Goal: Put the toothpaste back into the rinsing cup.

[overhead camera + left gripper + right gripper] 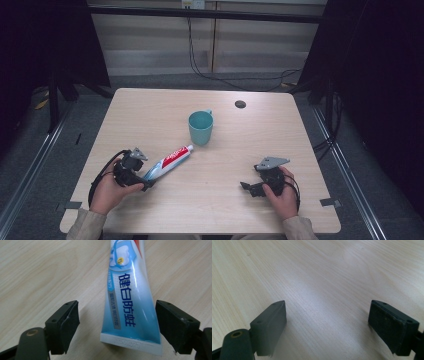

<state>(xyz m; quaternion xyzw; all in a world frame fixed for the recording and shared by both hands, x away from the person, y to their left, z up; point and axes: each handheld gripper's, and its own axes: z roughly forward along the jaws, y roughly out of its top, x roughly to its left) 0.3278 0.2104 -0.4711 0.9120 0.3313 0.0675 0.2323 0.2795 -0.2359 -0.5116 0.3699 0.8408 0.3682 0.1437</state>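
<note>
A toothpaste tube (167, 162) with red, white and blue print lies on the wooden table (150, 115), its white cap toward the teal cup (201, 128). My left gripper (146, 181) is at the tube's flat crimped tail. In the left gripper view the tail (130, 315) sits between the jaws of the left gripper (117, 315): the right pad (175, 325) is at its edge, the left pad (66, 325) stands clear of it. My right gripper (247, 187) rests low at the front right, and in its own view it (327, 312) is open over bare wood.
A small dark round disc (240, 104) marks the tabletop behind the cup. Black frames stand on both sides of the table, and cables (210, 75) trail on the floor behind it. Tape tabs (330, 202) mark the front corners.
</note>
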